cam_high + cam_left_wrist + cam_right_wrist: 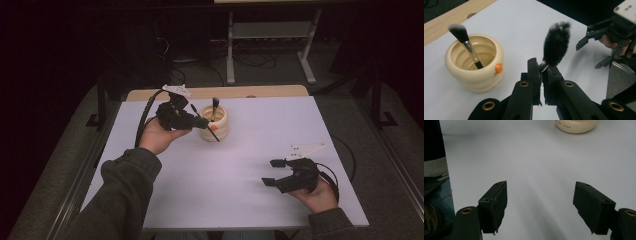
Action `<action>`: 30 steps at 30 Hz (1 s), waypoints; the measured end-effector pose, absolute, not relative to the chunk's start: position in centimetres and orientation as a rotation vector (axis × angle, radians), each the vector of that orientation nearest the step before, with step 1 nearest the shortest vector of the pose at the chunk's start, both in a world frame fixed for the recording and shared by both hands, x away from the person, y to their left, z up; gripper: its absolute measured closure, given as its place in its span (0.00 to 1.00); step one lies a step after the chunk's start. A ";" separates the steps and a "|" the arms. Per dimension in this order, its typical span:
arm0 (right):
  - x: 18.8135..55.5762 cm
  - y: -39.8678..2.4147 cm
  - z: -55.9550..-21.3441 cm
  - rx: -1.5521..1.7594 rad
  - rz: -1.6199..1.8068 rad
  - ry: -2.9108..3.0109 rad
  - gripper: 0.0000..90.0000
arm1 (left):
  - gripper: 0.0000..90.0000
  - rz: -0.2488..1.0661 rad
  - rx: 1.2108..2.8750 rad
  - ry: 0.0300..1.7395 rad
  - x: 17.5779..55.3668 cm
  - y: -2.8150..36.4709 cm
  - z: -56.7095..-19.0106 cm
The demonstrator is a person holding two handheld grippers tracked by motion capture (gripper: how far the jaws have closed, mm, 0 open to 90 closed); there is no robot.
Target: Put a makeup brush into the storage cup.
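Two claws: left claw [541,68] pinching a black brush [556,43], handle hidden; right claw [541,207] spread.

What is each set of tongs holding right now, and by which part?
The left tongs are shut on the black fluffy brush, gripped at the metal neck just below the bristles. The right tongs stand open, holding nothing.

Two makeup brushes [555,43], one cream cup [475,75], two hand-held grippers [200,121], one table [260,140].

My left gripper [541,75] hides the black brush's [556,43] handle between its jaws; the top edge crops the cream pot [576,125].
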State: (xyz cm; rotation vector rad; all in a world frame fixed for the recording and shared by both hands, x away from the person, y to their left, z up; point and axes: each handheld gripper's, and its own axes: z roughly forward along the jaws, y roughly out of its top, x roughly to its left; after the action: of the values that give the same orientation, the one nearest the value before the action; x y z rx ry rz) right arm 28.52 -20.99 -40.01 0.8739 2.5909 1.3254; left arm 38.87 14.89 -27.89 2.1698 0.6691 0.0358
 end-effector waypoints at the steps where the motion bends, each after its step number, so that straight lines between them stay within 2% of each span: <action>1: 28.5 -21.0 -40.0 0.876 1.326 2.588 0.29 | 0.95 0.042 2.176 0.666 39.1 14.8 -27.7; 30: 29.0 -21.7 -39.9 0.881 1.366 2.579 0.29 | 0.95 0.149 2.156 0.831 44.8 13.1 -25.0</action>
State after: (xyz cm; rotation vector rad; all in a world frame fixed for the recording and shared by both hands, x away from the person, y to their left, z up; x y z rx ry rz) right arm 28.98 -21.72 -39.94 0.8806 2.5791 1.3664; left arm 44.82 13.12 -25.04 2.1559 0.8307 0.1490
